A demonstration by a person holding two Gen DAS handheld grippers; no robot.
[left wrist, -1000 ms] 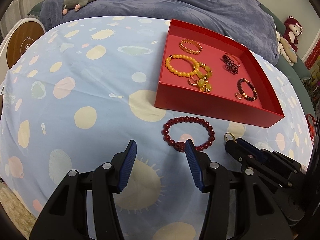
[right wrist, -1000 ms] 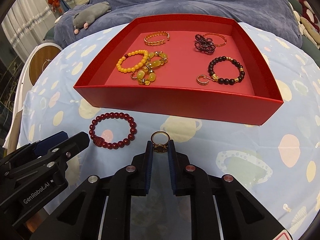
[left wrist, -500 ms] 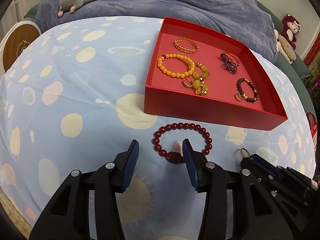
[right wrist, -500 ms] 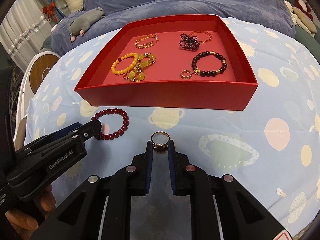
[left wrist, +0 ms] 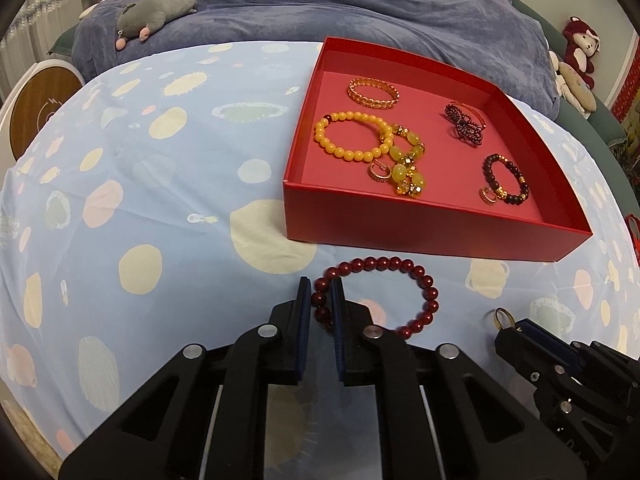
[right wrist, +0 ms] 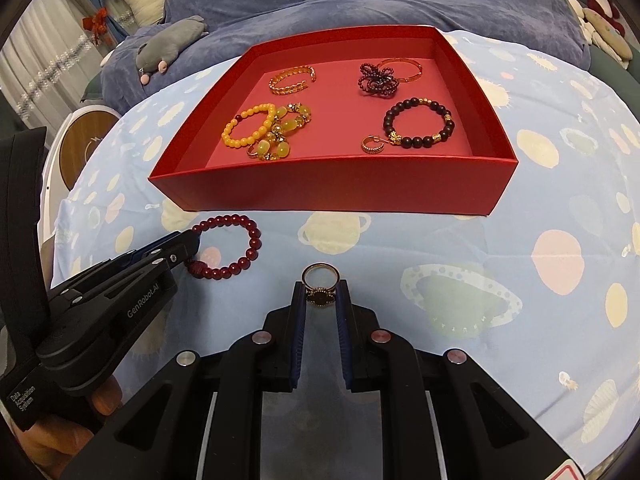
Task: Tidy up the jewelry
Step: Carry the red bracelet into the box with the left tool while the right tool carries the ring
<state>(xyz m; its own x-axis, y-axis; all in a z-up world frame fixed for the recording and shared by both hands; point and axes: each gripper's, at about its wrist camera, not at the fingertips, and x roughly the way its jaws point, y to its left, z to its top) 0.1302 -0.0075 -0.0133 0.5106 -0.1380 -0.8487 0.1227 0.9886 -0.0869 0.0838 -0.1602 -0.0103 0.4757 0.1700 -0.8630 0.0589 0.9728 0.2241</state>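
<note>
Left gripper (left wrist: 321,292): jaws together, clamped on left side of dark red round-bead bracelet (left wrist: 416,276). Bracelet lies on light blue spotted cloth (left wrist: 160,184), just in front of near wall of shallow red cardboard box (left wrist: 400,224).

Right gripper (right wrist: 321,294): jaws together, clamped on thin gold ring with dark stone (right wrist: 321,280), ring band sticks out past fingertips, over cloth.

Inside box: yellow bead bracelet (left wrist: 352,136), gold chain bangle (left wrist: 373,93), black bead bracelet (right wrist: 418,122), other small pieces.
</note>
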